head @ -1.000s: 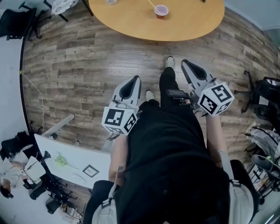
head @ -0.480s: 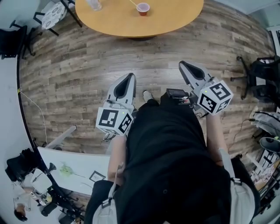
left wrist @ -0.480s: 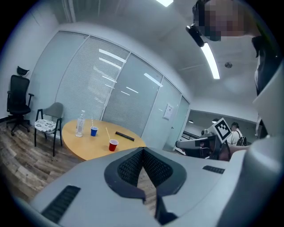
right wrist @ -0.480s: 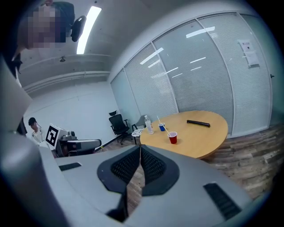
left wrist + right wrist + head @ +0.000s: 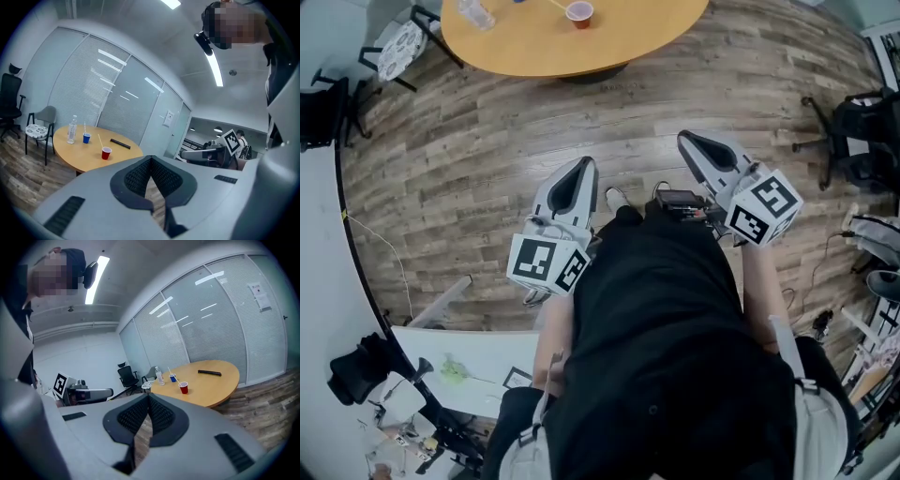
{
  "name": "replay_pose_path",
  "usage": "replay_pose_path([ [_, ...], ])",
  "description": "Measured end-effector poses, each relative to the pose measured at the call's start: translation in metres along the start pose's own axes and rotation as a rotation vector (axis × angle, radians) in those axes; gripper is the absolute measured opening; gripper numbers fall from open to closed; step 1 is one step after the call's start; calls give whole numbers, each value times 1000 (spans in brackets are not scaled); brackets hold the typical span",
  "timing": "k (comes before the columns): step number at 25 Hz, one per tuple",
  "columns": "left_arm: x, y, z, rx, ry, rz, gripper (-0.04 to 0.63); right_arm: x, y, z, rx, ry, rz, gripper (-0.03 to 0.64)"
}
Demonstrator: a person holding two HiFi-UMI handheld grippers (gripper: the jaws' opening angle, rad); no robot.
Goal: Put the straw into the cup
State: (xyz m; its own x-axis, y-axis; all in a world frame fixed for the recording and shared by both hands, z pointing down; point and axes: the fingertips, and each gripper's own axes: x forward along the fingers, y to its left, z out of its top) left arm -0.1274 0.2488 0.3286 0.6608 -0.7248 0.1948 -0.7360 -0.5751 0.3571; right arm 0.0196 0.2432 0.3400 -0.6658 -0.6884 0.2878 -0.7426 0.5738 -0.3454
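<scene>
Well ahead of both grippers: the straw [image 5: 100, 140] is at the red cup [image 5: 106, 153] on the round tabletop [image 5: 84, 157], slanting up and left from the rim. Can't tell whether its end is already inside or just behind the cup. Left gripper [image 5: 149, 161] and right gripper [image 5: 149, 397]: fingers closed, nothing held. Both point toward the tabletop, well apart from it. The cup lies ahead and to the left, so the left gripper looks slightly nearer. Blue cup [image 5: 86, 138] with a second straw [image 5: 85, 127], bottle [image 5: 71, 130] and black bar [image 5: 120, 143] stand beyond. Head view cuts off the tabletop's far part, and the straw barely shows there.
</scene>
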Motion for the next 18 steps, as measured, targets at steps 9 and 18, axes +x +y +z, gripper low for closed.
replay_pose_path([
  [9,-7,-6,-6,18,12,-17,12,-9,10,-4,9,-25,7,17],
  [18,-10,-9,-12,5,13,-17,12,-11,19,-2,-9,-34,31,17],
])
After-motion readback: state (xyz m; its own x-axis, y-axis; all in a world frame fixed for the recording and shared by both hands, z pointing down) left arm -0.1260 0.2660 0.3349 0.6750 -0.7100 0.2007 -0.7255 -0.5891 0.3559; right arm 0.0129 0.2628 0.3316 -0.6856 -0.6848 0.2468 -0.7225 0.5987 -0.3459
